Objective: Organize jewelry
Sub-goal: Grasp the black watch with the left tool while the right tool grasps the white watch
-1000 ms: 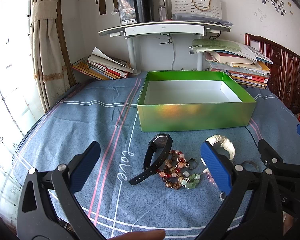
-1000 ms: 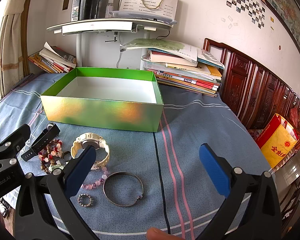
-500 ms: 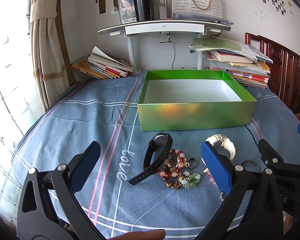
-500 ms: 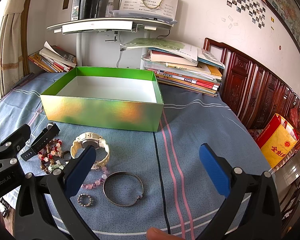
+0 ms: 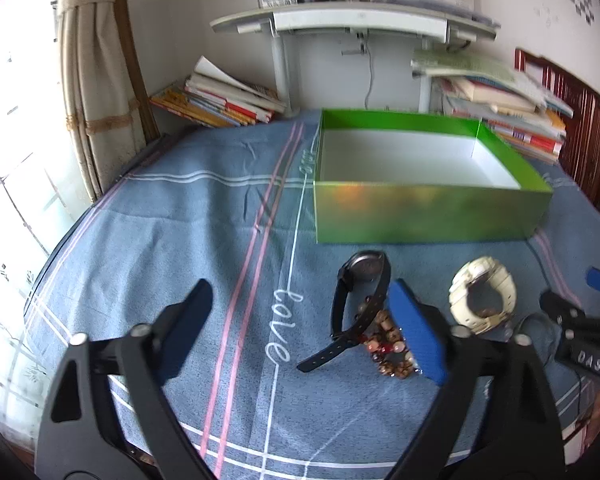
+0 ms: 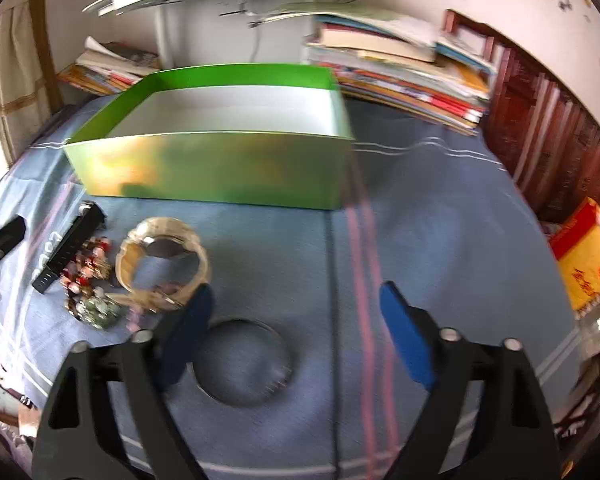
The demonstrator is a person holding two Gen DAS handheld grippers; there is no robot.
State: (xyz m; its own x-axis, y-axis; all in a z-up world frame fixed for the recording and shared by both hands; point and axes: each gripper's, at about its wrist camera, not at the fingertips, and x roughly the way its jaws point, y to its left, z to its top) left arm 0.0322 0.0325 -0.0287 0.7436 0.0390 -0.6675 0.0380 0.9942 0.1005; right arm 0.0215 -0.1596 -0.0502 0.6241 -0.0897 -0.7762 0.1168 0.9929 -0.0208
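Observation:
An empty green box (image 5: 428, 216) with a white inside stands on the blue cloth; it also shows in the right wrist view (image 6: 220, 172). In front of it lie a black watch (image 5: 360, 304), a cream watch (image 5: 482, 294), and beaded bracelets (image 5: 388, 354). In the right wrist view the cream watch (image 6: 162, 264), the beads (image 6: 86, 284) and a silver bangle (image 6: 242, 362) lie close below. My left gripper (image 5: 300, 336) is open, its right finger over the beads. My right gripper (image 6: 296, 336) is open, low above the bangle.
Book stacks (image 5: 220, 100) lie at the back left and back right (image 6: 404, 72), under a white shelf (image 5: 352, 20). A carved wooden headboard (image 6: 560, 140) and a yellow-red bag (image 6: 588, 256) are on the right. A curtain (image 5: 92, 80) hangs at the left.
Both grippers have moved forward and down toward the jewelry. The left one's right finger now covers part of the beads; the right one now hangs over the bangle. Both stay open.

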